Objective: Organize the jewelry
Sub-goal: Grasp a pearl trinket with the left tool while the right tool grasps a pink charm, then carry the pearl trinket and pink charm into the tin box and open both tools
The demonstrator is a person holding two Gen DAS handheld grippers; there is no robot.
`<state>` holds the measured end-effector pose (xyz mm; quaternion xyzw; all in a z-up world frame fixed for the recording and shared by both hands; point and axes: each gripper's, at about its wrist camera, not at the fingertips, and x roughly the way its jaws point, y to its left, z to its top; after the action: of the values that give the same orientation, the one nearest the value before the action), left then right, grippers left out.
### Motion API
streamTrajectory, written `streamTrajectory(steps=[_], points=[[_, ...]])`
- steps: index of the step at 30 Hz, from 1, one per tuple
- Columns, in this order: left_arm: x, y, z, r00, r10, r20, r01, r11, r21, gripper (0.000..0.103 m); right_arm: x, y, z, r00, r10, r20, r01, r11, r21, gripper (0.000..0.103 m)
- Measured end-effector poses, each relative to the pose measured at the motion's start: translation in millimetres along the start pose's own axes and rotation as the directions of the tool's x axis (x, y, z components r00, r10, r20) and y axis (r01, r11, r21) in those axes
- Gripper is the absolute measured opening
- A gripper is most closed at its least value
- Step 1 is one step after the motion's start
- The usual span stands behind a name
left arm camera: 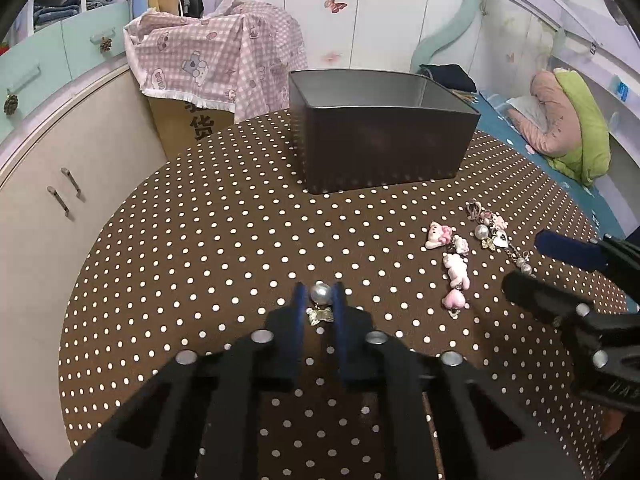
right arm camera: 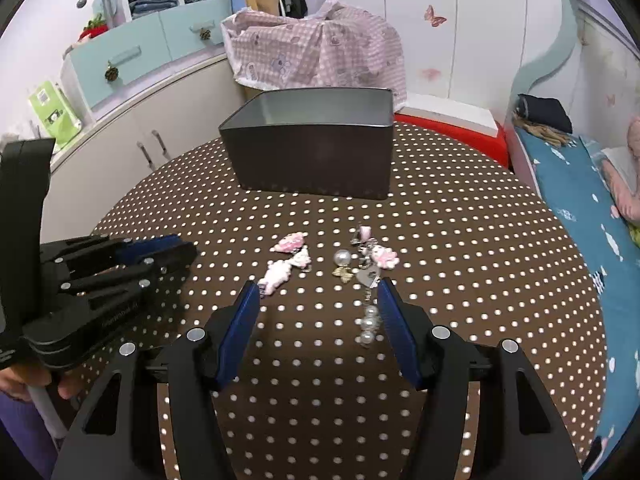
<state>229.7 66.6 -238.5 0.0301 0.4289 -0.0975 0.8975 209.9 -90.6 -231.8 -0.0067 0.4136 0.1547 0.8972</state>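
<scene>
**Left wrist view: pearl charm pinched, loose jewelry waiting**

Left wrist view shows the left claw (left arm camera: 319, 300) drawn narrow, its blue pads pressed on either side of a round white pearl with a small gold bow charm (left arm camera: 320, 304) lying on the brown white-dotted tabletop (left arm camera: 200, 260). To its right lies a cluster of pink and white figurine charms (left arm camera: 454, 266), and just beyond them a second tangle of pink, pearl and heart-shaped silver pendants (left arm camera: 490, 228).

From the right wrist view, the right claw (right arm camera: 316, 292) stands wide with nothing pressed between its blue pads; a short strand of white pearls (right arm camera: 369, 324) lies between them, close to the right-hand pad. Ahead of the fingertips sit another pearl with a gold bow (right arm camera: 343, 262) and the pink charms.

Farther back on the tabletop stands a dark grey rectangular open metal box (left arm camera: 380, 152), well apart from the jewelry. Behind it a pink checked cloth (left arm camera: 212, 60) drapes over a cardboard carton.
</scene>
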Motion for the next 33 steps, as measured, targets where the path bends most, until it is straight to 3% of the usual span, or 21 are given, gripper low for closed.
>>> streamTrajectory(steps=[8, 16, 18, 21, 33], points=[[-10, 17, -7, 1.000, -0.026, 0.015, 0.027, 0.997, -0.068, 0.009, 19, 26, 5, 0.999, 0.023, -0.026, -0.022, 1.000, 0.005, 0.059], [-20, 21, -11, 0.999, -0.035, 0.028, 0.037, 0.996, -0.077, 0.009, 36, 36, 9, 0.999, -0.014, -0.039, 0.015, 0.999, 0.041, 0.058], [-21, 20, -11, 0.999, -0.038, 0.029, 0.040, 0.996, -0.078, 0.009, 37, 35, 9, 0.999, -0.032, -0.040, 0.034, 0.999, 0.034, 0.035], [-23, 19, -11, 0.998, -0.050, 0.032, 0.052, 0.995, -0.085, 0.009, 38, 33, 11, 0.998, -0.049, -0.045, 0.049, 0.999, 0.010, 0.016], [-38, 7, 4, 0.994, -0.087, 0.070, 0.093, 0.992, -0.080, 0.009, 8, 22, 16, 1.000, 0.023, -0.006, -0.023, 1.000, 0.004, 0.015]])
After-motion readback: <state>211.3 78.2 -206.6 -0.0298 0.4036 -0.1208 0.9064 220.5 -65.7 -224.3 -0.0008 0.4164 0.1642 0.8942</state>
